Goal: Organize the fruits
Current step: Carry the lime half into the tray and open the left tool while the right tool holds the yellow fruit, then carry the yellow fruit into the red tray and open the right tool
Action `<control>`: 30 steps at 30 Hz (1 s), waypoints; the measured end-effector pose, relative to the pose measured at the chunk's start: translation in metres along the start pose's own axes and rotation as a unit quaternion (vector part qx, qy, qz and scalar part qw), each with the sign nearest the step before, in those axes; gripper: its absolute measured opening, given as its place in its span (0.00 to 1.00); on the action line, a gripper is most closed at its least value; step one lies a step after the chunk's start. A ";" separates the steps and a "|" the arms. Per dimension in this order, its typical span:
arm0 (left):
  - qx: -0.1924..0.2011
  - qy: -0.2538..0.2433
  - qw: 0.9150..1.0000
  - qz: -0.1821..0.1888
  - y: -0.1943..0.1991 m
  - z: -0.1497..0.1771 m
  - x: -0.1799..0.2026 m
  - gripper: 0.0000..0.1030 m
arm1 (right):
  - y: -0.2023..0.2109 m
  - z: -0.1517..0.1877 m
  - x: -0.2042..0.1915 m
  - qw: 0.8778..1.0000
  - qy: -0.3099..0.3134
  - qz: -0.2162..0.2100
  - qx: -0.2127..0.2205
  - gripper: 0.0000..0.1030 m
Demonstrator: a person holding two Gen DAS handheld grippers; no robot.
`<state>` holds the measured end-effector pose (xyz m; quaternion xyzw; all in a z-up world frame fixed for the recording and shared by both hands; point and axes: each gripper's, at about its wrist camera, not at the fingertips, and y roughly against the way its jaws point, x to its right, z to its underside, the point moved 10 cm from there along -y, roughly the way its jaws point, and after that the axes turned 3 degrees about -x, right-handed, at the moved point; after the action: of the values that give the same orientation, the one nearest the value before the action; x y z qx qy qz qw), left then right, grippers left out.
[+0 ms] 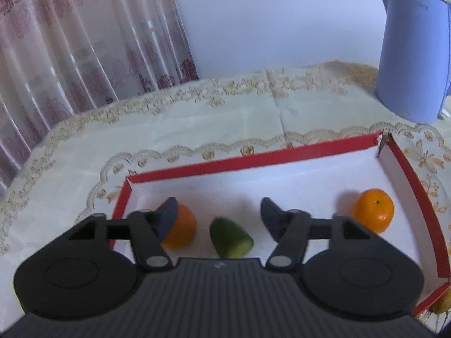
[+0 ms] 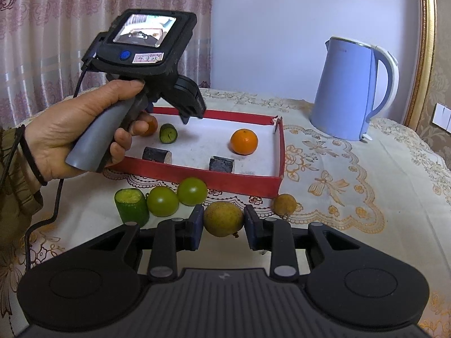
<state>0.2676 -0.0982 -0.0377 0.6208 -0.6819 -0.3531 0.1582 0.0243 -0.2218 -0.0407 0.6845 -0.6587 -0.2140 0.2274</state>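
Note:
A red tray with a white floor holds two oranges, a green cucumber piece and, in the right wrist view, two dark cut pieces. My left gripper is open above the tray, over the cucumber piece lying on its side. My right gripper is shut on a yellow-brown round fruit on the cloth in front of the tray. Two green tomatoes, an upright cucumber piece and a smaller brown fruit lie beside it.
A blue electric kettle stands on the cloth behind and right of the tray; it also shows in the left wrist view. A curtain hangs at the back left. A patterned tablecloth covers the table.

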 end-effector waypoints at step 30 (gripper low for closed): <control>0.028 0.090 0.995 -0.032 0.099 0.080 -0.101 0.92 | -0.040 -0.050 -0.006 1.000 -0.019 -0.004 0.022 0.29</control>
<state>0.1609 0.0196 -0.0045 0.6759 -0.6542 -0.2810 0.1901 0.0858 -0.2136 -0.0237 0.6876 -0.6648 -0.2139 0.1989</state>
